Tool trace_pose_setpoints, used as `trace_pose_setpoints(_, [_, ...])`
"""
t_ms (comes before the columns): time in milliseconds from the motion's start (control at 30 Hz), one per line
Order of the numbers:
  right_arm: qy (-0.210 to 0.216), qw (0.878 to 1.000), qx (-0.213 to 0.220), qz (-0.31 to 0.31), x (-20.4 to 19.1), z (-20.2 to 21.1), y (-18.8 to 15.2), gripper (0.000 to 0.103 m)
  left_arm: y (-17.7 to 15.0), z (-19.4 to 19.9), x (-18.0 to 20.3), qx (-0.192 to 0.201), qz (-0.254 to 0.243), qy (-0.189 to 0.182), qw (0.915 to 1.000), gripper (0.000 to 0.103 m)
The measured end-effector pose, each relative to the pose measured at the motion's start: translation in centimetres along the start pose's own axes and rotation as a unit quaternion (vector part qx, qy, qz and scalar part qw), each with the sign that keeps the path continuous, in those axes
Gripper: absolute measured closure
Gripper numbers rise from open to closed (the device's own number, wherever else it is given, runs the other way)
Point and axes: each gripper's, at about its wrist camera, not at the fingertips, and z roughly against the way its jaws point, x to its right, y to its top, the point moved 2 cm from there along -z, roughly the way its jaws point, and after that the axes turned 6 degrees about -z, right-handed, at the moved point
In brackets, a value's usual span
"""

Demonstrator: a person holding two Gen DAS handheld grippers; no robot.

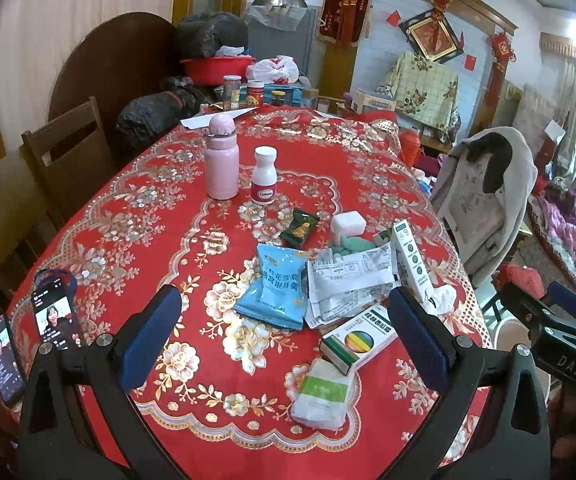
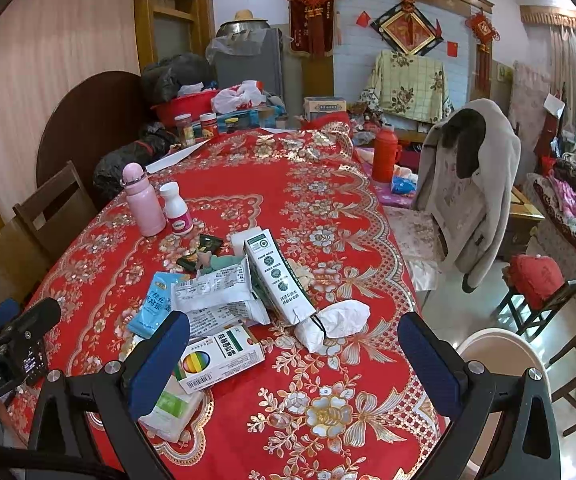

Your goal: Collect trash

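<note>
Trash lies in a pile on the red flowered tablecloth (image 1: 136, 216): a blue snack bag (image 1: 276, 288), crumpled white wrappers (image 1: 347, 284), a tall white-green carton (image 1: 411, 260), a rainbow-print box (image 1: 357, 340), a tissue pack (image 1: 321, 394) and a dark green sachet (image 1: 299, 227). My left gripper (image 1: 284, 328) is open and empty, hovering above the pile. My right gripper (image 2: 293, 354) is open and empty, above the cloth just right of the rainbow box (image 2: 218, 358), carton (image 2: 278, 276) and a crumpled white bag (image 2: 337, 322).
A pink flask (image 1: 221, 160) and a white pill bottle (image 1: 264, 176) stand behind the pile. Two phones (image 1: 54, 316) lie at the table's left edge. A cream bin (image 2: 503, 364) stands on the floor to the right. Chairs surround the table; a coat-draped one (image 2: 467, 196) is on the right.
</note>
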Motion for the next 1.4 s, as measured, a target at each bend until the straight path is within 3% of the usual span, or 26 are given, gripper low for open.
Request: trace_pose_setpoints(1400, [0.009, 1.0, 0.01, 0.003, -0.1, -0.6, 0.9, 0.0, 0.9, -1.1, 0.2, -0.004, 0.001, 0.001, 1.0, 0.001])
